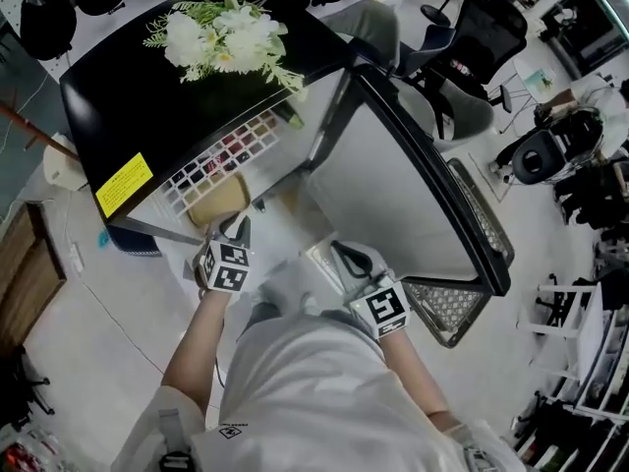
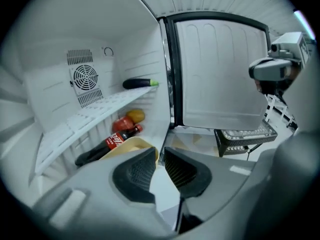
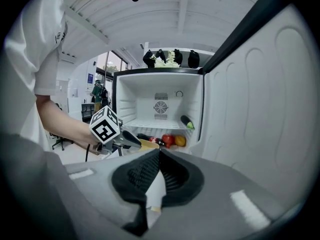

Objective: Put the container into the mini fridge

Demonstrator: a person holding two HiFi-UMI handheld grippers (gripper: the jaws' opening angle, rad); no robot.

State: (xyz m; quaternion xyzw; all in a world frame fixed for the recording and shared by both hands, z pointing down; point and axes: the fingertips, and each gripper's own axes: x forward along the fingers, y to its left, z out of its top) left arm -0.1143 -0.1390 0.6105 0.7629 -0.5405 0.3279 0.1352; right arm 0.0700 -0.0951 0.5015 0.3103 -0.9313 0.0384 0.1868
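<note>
Left gripper: jaws a narrow gap apart, nothing between the pads. The shallow tan plastic container sits on the lower floor of the black, white-lined mini fridge. It is at my 11 o'clock just past the jaw tips, beside the dark cola bottle. I cannot tell if it touches the jaws.

Judgement: placement about done. Back out level toward 6 o'clock so the rim isn't dragged.

Right gripper: jaws closed, empty. Grey fridge door, at 2 o'clock, needs shutting next.
</note>
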